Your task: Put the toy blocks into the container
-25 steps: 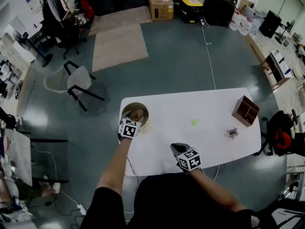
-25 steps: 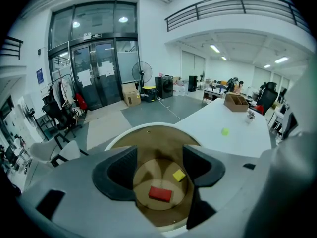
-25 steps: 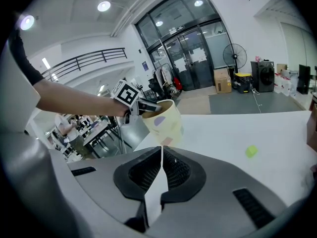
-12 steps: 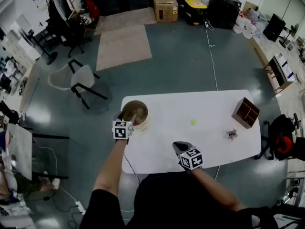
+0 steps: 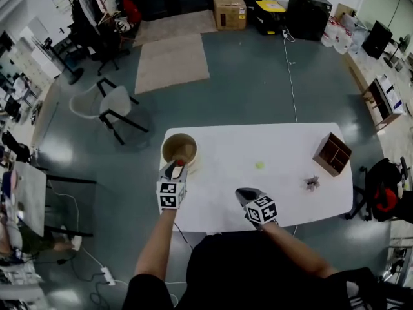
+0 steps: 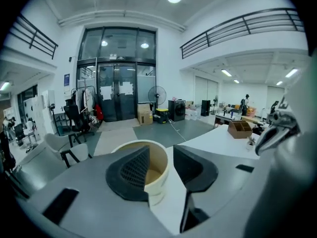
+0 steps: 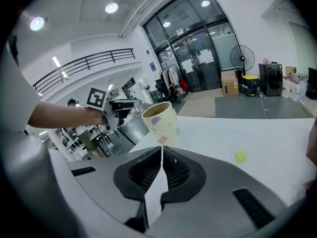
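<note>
The cream container stands on the white table near its left end. It also shows in the left gripper view and the right gripper view. My left gripper hovers just short of it, toward the table's near edge. Its jaws have just been closing and stand partly open with nothing between them. A small green block lies mid-table, also in the right gripper view. My right gripper is at the near edge, shut on nothing.
A brown wooden box stands at the table's right end, with a small dark toy in front of it. A white chair stands on the floor beyond the table's left end. My left gripper shows in the right gripper view.
My left gripper has drawn back from over the container toward the table's near edge, and risen. Its jaws have narrowed. The right gripper has shifted slightly.
</note>
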A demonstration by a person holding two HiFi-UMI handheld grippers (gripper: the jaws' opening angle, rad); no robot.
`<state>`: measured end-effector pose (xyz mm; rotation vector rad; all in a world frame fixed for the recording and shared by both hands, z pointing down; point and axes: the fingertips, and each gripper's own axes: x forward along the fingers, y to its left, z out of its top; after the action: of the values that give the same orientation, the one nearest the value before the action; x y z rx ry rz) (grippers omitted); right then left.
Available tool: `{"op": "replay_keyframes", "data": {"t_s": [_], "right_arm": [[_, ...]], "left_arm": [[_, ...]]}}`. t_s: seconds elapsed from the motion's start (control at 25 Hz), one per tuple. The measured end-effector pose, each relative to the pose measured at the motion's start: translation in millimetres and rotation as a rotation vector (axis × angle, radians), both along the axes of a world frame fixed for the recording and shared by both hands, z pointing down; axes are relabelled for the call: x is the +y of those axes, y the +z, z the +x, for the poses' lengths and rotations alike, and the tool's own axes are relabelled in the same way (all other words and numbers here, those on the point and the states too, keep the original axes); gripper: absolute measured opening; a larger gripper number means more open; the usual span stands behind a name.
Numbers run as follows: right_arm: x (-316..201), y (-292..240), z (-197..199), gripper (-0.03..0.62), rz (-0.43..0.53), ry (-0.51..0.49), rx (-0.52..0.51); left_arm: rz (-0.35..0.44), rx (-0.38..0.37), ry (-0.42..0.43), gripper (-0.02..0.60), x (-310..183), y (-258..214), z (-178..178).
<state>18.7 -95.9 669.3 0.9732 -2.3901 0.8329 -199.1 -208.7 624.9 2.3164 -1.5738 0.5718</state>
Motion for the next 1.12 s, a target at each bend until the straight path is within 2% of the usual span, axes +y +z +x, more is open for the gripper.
{"op": "replay_keyframes", "data": {"t_s": [0.12,0.32,0.6,0.8,0.96,1.12], "right_arm": [[-9,6,24,0.008,-0.001,0.010,0.019],[-28,11,63,0.008,-0.002,0.024,0.043],[-53,18,110,0.009,0.023,0.034,0.077],[-75,39,137,0.009,0.007,0.023,0.095],[-91,57,147,0.013,0.001,-0.007,0.124],[-104,77,141,0.115,-0.030,-0.045,0.126]], "left_arm": [[0.012,0.043,-0.017,0.102,25,2,27],[-0.021,0.109,-0.048,0.034,60,15,80],[-0.074,0.188,-0.079,0.008,99,30,148],[-0.109,0.161,-0.050,0.006,121,38,181],[-0.124,0.167,-0.090,0.006,134,38,188],[-0.144,0.179,-0.120,0.006,142,43,198]]}}
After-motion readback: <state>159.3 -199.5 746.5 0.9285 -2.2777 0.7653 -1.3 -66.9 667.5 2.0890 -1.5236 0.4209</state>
